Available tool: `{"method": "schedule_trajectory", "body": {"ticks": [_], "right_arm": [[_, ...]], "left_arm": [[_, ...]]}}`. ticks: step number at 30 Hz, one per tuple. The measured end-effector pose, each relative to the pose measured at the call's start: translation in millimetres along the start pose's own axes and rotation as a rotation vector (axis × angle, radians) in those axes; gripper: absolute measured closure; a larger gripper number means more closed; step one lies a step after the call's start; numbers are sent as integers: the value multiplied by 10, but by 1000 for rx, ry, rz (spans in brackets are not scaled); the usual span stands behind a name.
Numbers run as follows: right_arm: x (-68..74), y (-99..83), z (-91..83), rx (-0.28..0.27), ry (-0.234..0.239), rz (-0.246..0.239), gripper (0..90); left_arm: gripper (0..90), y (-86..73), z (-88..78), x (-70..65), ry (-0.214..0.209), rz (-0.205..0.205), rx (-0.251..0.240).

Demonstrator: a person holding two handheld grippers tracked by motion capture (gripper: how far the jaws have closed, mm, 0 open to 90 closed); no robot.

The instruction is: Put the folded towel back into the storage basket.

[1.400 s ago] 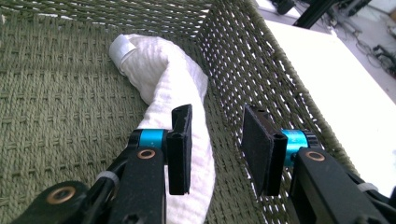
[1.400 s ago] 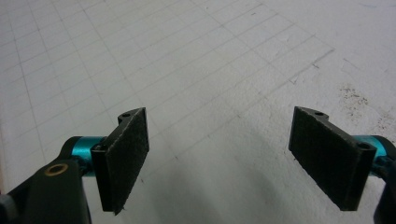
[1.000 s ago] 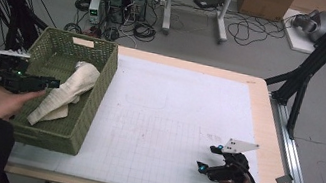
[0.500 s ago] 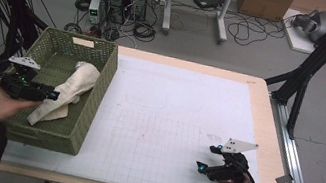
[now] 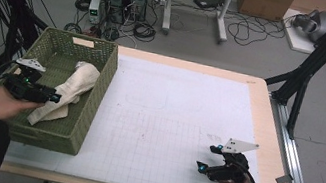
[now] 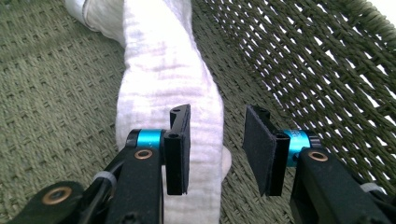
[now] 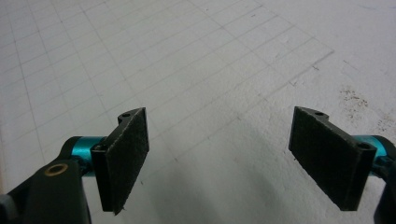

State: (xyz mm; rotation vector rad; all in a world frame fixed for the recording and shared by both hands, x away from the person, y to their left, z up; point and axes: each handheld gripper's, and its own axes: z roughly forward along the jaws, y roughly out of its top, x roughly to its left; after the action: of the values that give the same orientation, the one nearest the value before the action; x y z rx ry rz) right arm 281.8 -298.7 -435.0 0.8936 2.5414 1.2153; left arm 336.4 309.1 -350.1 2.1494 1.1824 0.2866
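That white cloth (image 5: 67, 92) is lying loosely twisted along the floor of the green basket (image 5: 89, 109) at the left end of the table (image 5: 267, 120), running from near the far wall back toward you. It looks like thin, crinkly fabric, so I'd expect it to be very light, totally floppy and not fragile at all. It won't keep its shape when you lift it; whatever you don't hold will dangle and could drag over the basket wall on the way out.

Your left gripper (image 6: 217, 149) is right over the near end of it. The jaws are partly apart and have just been opening a bit; the cloth sits under and behind the left pad (image 6: 180, 149), and nothing is pinched between them. I'd go for the thick, bunched part of the twist rather than a single thin edge, since a fold gives the pads more to bite on and a lone layer may slip out. Push down enough to gather fabric, but watch that the tips don't catch in the weave.

Your right gripper (image 7: 231, 158) is parked low over the white mat near the table's front right, jaws wide apart and empty.
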Motion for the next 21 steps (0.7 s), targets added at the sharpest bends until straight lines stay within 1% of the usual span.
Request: {"method": "schedule_trajectory", "body": {"ticks": [3, 5, 7, 8, 10, 12, 13, 15, 18, 21], "right_arm": [[2, 1, 0, 0, 0, 0, 193], [2, 2, -2, 0, 1, 0, 194], [2, 3, -3, -2, 2, 2, 193], [1, 4, -2, -2, 2, 2, 194], [2, 5, 1, -2, 1, 0, 193], [2, 6, 2, -4, 2, -2, 194], [3, 7, 1, -4, 3, -1, 193], [3, 7, -2, -6, 4, -1, 194], [0, 6, -4, -7, 3, -1, 193], [0, 7, -4, -9, 3, -4, 193]], "left_arm": [[598, 2, 14, 4, 9, -2, 7], [596, 1, 19, 3, 15, 4, 5], [595, -3, 31, 4, 19, 14, 14], [592, -4, 41, 0, 26, 22, 23], [588, -2, 72, -7, 18, 37, 45], [580, -5, 111, -33, 24, 72, 64], [579, -7, 132, -40, 25, 81, 81], [570, -10, 150, -43, 32, 92, 92], [569, -15, 161, -42, 44, 97, 102], [565, -26, 191, -49, 51, 114, 132]]}}
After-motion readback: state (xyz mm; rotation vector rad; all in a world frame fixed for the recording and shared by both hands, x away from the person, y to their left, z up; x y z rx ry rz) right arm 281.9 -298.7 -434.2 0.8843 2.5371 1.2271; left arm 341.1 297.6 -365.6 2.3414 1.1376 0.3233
